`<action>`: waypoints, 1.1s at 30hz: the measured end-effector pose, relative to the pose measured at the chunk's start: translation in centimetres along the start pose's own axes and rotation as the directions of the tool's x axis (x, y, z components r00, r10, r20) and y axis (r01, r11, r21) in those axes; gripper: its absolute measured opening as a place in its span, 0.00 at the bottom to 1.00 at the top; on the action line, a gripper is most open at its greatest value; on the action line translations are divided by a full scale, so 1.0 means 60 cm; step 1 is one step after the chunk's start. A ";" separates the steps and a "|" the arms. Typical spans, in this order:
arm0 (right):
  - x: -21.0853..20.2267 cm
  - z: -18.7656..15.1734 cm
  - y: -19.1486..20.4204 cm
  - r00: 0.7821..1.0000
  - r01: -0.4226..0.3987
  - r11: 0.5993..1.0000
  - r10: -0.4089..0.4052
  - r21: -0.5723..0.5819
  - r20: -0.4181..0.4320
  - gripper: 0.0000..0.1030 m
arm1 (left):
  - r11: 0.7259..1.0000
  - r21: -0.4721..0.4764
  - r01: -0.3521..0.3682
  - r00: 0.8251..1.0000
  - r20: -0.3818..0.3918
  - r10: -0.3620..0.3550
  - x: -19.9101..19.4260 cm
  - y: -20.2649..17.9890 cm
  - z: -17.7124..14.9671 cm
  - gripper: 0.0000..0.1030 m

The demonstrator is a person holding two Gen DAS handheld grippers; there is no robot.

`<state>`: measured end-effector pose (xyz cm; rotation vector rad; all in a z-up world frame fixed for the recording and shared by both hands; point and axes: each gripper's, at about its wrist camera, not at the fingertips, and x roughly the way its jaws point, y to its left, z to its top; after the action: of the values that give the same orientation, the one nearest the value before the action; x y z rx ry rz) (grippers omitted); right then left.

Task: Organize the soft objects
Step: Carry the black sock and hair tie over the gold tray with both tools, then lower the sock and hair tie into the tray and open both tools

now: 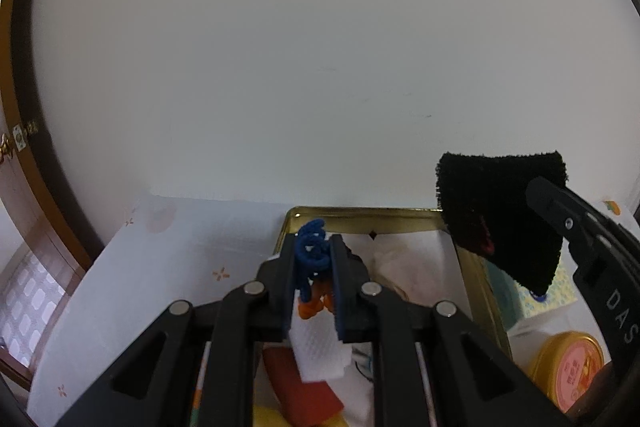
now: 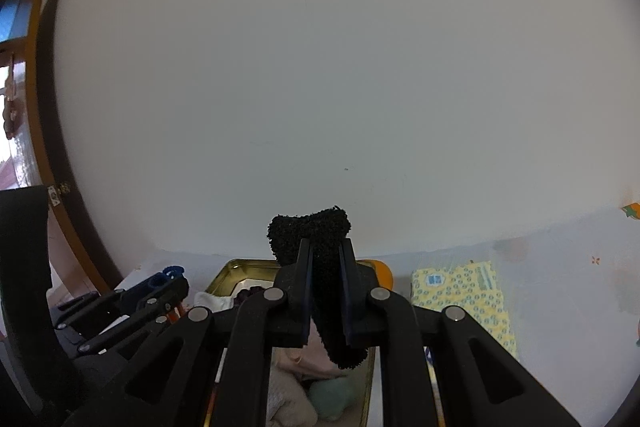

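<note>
Spanning the background of both views: a white wall [image 1: 320, 47], with a brown door frame [image 1: 24, 155] at its left edge. Spread below it, a counter [image 1: 168, 267] under a pale cloth with small orange flower prints. Sitting on the cloth, a gold tin [image 1: 472, 283], open, holding white tissue [image 1: 320, 351] and a red piece [image 1: 300, 387] in the left wrist view, and pinkish cloth [image 2: 304, 363] plus a pale green lump [image 2: 332, 395] in the right wrist view. Lying just right of the tin, a yellow patterned tissue pack [image 2: 460, 303]. Hanging above the tin's right side, a black fuzzy cloth [image 1: 500, 215], pinched by the right gripper [image 2: 325, 291]; jaws nearly closed on it, cloth sticking out above and drooping below the fingers. Standing near the tin's right front corner, a round yellow tub [image 1: 568, 371] with a pink label. Held over the tin's left part, the left gripper [image 1: 313, 279], jaws closed tight on a blue cord tangle [image 1: 312, 251]; blue loops bunched between the pads and rising above the tips. Dangling beneath the blue, still between the fingers, an orange bit [image 1: 314, 305], just above the white tissue; contact with the tissue not clear.
</note>
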<state>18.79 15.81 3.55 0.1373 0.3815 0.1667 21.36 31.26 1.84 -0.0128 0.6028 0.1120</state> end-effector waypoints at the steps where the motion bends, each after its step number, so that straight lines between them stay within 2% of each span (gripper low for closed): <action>1: 0.011 0.006 -0.002 1.000 0.002 1.000 -0.002 0.004 -0.019 0.13 | 1.000 0.006 -0.004 1.000 -0.009 0.004 0.006 -0.002 0.004 0.12; 5: 0.045 0.014 -0.011 0.996 -0.007 0.999 0.011 0.034 -0.093 0.13 | 1.000 0.012 0.004 0.998 -0.068 -0.003 0.033 -0.007 0.010 0.12; 9: 0.083 0.012 -0.019 0.981 -0.021 0.997 0.034 0.069 -0.190 0.13 | 1.000 0.012 -0.001 0.992 -0.125 0.002 0.057 -0.008 0.010 0.12; 12: 0.101 0.012 -0.025 0.972 -0.027 0.995 0.049 0.097 -0.231 0.13 | 1.000 0.018 0.000 0.988 -0.154 0.003 0.068 -0.009 0.010 0.12; 21: 0.160 0.010 -0.015 0.947 -0.024 0.994 0.058 0.109 -0.316 0.13 | 0.997 0.070 -0.030 0.973 -0.228 0.045 0.111 -0.033 0.000 0.12; 29: 0.165 -0.005 -0.018 0.932 -0.025 0.993 0.066 0.116 -0.357 0.13 | 0.996 0.080 -0.048 0.963 -0.262 0.067 0.139 -0.033 -0.003 0.12; 33: 0.177 -0.011 -0.020 0.915 -0.036 0.990 0.087 0.134 -0.393 0.13 | 0.996 0.082 -0.045 0.950 -0.305 0.068 0.159 -0.033 -0.006 0.13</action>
<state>28.42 16.71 -1.03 0.2396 0.7969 0.2345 29.18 30.24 -3.89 0.0597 0.9200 0.1450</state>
